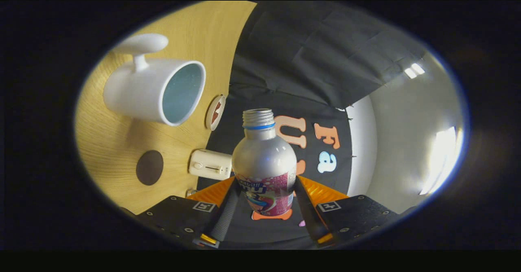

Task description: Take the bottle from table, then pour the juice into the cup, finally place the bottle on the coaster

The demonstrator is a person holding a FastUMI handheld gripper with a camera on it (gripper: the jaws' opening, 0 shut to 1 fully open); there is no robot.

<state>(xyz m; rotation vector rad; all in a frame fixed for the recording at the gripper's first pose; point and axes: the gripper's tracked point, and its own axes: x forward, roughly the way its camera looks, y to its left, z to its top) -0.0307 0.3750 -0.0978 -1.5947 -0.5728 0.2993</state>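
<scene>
While the scene is seen rolled well over to one side, the pale wood-grain counter (122, 141) is found at the left, standing almost on edge in the view. On it, a white ceramic cup (152, 88) with a broad curved handle is seen, its open mouth turned toward the bottle and its bluish inside visible; whether juice lies in it cannot be told. Below the cup, a dark brown round coaster (149, 167) lies flat on the counter, well apart from the cup. Further right, a small round disc with a reddish face (215, 112) and a cream-coloured boxy appliance (210, 164) are seen near the counter's far edge.

Next comes the silver metal bottle with a pink printed label and blue neck ring (264, 162), uncapped, lifted clear of the counter. It is gripped about its labelled lower body by the jaws (264, 200), which are closed part-way to the bottle's width, one finger pressed on each side. The threaded mouth is pointed ahead of the fingers, near the cup's rim but not yet over it.

The pouring step is judged to be in hand, or just begun. The bottle's mouth must next be brought above the cup's opening, so that juice is not spilt onto the counter.
</scene>
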